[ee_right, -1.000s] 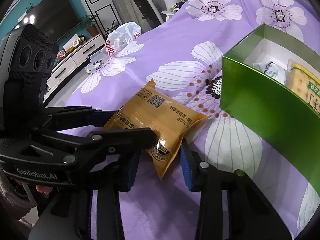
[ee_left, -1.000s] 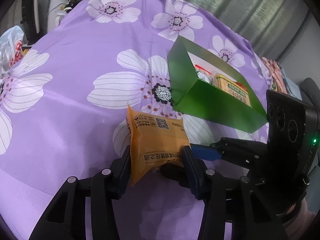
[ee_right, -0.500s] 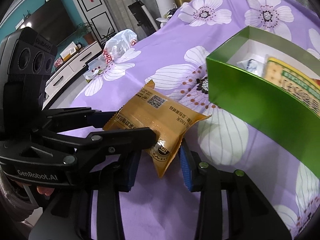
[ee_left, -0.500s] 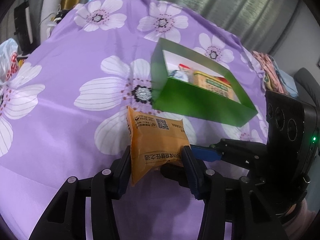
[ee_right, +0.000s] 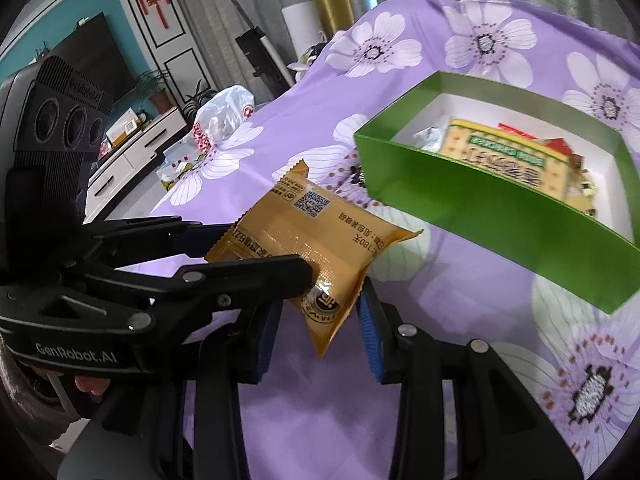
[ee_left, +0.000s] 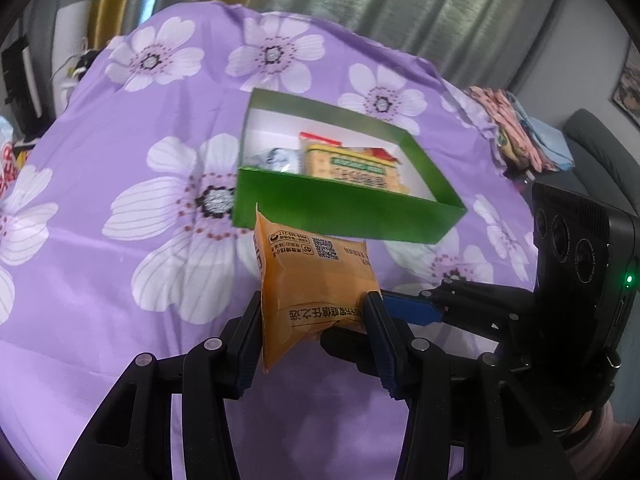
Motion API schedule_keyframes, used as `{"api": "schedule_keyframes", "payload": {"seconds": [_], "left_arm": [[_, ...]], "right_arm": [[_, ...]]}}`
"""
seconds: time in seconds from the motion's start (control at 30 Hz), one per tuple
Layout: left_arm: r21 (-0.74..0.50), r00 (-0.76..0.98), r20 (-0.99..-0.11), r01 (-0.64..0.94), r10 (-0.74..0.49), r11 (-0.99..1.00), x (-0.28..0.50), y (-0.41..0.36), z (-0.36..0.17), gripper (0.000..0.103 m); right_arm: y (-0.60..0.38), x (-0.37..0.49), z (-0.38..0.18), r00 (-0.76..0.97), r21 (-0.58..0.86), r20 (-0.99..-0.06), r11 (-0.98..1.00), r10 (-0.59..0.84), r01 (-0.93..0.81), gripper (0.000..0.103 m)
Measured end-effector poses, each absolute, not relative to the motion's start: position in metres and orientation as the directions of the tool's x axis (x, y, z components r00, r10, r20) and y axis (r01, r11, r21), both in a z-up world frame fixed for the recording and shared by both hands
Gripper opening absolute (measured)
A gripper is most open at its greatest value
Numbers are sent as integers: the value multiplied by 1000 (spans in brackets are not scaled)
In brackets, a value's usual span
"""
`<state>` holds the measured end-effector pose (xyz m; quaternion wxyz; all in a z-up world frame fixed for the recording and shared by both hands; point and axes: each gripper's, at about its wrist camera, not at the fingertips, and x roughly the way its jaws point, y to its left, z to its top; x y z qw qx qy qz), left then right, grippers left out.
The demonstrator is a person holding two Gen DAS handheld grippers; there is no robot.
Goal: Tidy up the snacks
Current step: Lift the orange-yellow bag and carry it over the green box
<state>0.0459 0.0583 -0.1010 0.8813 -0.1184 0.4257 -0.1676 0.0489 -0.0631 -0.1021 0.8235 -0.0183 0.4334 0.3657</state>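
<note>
The cloth (ee_left: 100, 300) is bare near me apart from the box (ee_left: 344, 216), which already holds a cracker pack (ee_right: 508, 156) and a white-wrapped snack (ee_left: 276, 158), with room left at its right end. I judge the job partly done: the pouch (ee_left: 316, 284) I carry hangs above the cloth just short of the box's near wall. Its long axis runs between my tools, QR end toward the box. My left gripper (ee_left: 312, 320) and right gripper (ee_right: 316, 316) each pinch an end.
</note>
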Motion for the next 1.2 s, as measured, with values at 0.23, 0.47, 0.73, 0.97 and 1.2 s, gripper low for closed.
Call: {"api": "schedule_keyframes", "payload": {"seconds": [0.23, 0.47, 0.73, 0.97, 1.2], "left_arm": [[-335, 590, -700, 226, -402, 915, 44, 41, -88, 49], [-312, 597, -690, 266, -410, 912, 45, 22, -74, 49], [-280, 600, -682, 315, -419, 907, 50, -3, -61, 49], [-261, 602, -674, 349, -429, 900, 55, -22, -53, 49], [-249, 602, -667, 375, -439, 893, 66, -34, -44, 49]], "right_arm": [[-81, 45, -90, 399, 280, -707, 749, 584, -600, 38], [-99, 40, -79, 444, 271, -683, 765, 580, -584, 38], [-123, 39, -69, 494, 273, -656, 789, 571, -550, 38], [-139, 42, -62, 533, 270, -636, 808, 558, -524, 38], [-151, 46, -54, 562, 263, -621, 820, 547, -508, 38]]}}
